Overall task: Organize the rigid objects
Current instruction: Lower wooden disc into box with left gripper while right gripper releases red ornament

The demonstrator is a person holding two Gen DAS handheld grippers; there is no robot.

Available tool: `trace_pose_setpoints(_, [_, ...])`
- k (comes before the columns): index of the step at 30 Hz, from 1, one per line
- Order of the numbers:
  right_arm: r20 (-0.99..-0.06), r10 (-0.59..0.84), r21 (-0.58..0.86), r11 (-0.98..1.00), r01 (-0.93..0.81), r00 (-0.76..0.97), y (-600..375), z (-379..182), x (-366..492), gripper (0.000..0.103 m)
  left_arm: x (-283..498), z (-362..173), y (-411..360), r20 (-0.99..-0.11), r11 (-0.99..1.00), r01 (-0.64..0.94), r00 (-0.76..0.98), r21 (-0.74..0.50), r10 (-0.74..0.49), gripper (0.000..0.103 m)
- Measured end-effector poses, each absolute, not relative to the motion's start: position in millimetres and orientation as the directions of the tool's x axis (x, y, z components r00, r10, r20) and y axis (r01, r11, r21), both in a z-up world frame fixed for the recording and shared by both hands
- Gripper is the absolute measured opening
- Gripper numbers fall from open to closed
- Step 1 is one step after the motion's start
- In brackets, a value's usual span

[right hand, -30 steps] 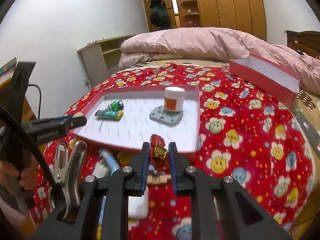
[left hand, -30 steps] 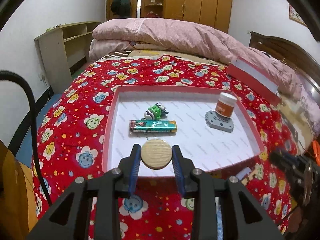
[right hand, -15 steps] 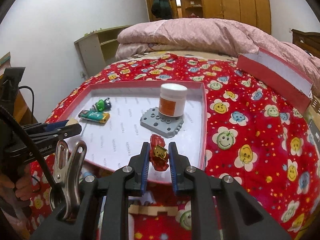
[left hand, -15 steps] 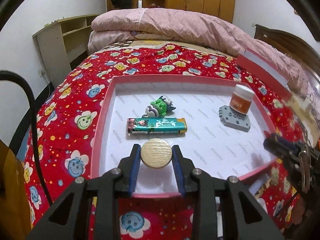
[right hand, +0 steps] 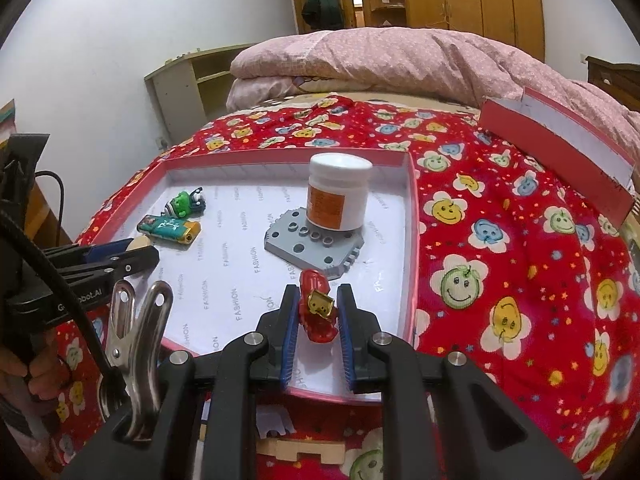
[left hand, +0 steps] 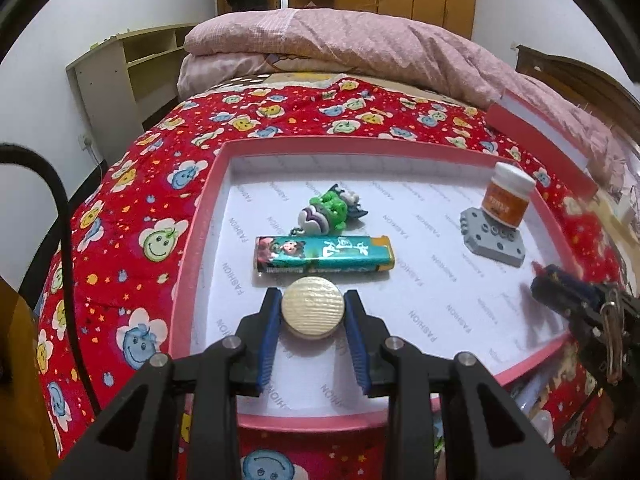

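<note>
Pinching a wooden disc (left hand: pixel 313 307), the left gripper (left hand: pixel 313 312) hangs over the red tray (left hand: pixel 192 248), with the lighter (left hand: pixel 324 258) just ahead. The right gripper (right hand: pixel 318 312) clamps a red figurine (right hand: pixel 317 308) close before the grey plate (right hand: pixel 312 246). Releasing high could roll the disc into the lighter. Both grippers have advanced from the tray's near edge to above its floor.

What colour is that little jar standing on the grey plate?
The jar is white with an orange label, clearest in the right wrist view.
</note>
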State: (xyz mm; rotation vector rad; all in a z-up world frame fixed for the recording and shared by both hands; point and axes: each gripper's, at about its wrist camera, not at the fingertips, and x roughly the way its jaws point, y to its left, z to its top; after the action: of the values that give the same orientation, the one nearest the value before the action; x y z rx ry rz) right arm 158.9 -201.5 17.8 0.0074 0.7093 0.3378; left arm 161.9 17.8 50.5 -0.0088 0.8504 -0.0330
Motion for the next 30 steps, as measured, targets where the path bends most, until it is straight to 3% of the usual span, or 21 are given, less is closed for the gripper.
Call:
trace_pose_setpoints(5, [-0.638, 0.305, 0.128, 0.947, -0.294, 0.707, -199.3, 17.1, 158.9, 0.021, 161.9, 50.9, 18.0, -0.753, 0.999, 0.039, 0.656, -0.033, -0.051, 0.033])
trace_pose_setpoints(7, [-0.637, 0.302, 0.124, 0.948, -0.292, 0.71, -198.5, 18.2, 158.2, 0.026, 160.7, 52.3, 16.8, -0.753, 0.998, 0.048, 0.656, -0.033, -0.056, 0.035])
trace_pose_setpoints(13, [-0.592, 0.318, 0.129, 0.945, -0.302, 0.741, -200.5, 32.0, 143.4, 0.038, 147.6, 66.5, 13.6, -0.728, 0.999, 0.035, 0.686, 0.001, -0.023, 0.057])
trace_pose_setpoints(18, [-0.553, 0.343, 0.154, 0.938, -0.312, 0.759, -205.2, 45.3, 124.9, 0.044, 131.1, 78.5, 10.9, -0.714, 0.999, 0.048, 0.699, -0.001, -0.034, 0.058])
trace_pose_setpoints(30, [-0.525, 0.391, 0.233, 0.92, -0.315, 0.756, -223.4, 55.8, 73.0, 0.044, 81.7, 85.5, -2.2, -0.717, 0.995, 0.093, 0.693, -0.021, -0.08, 0.058])
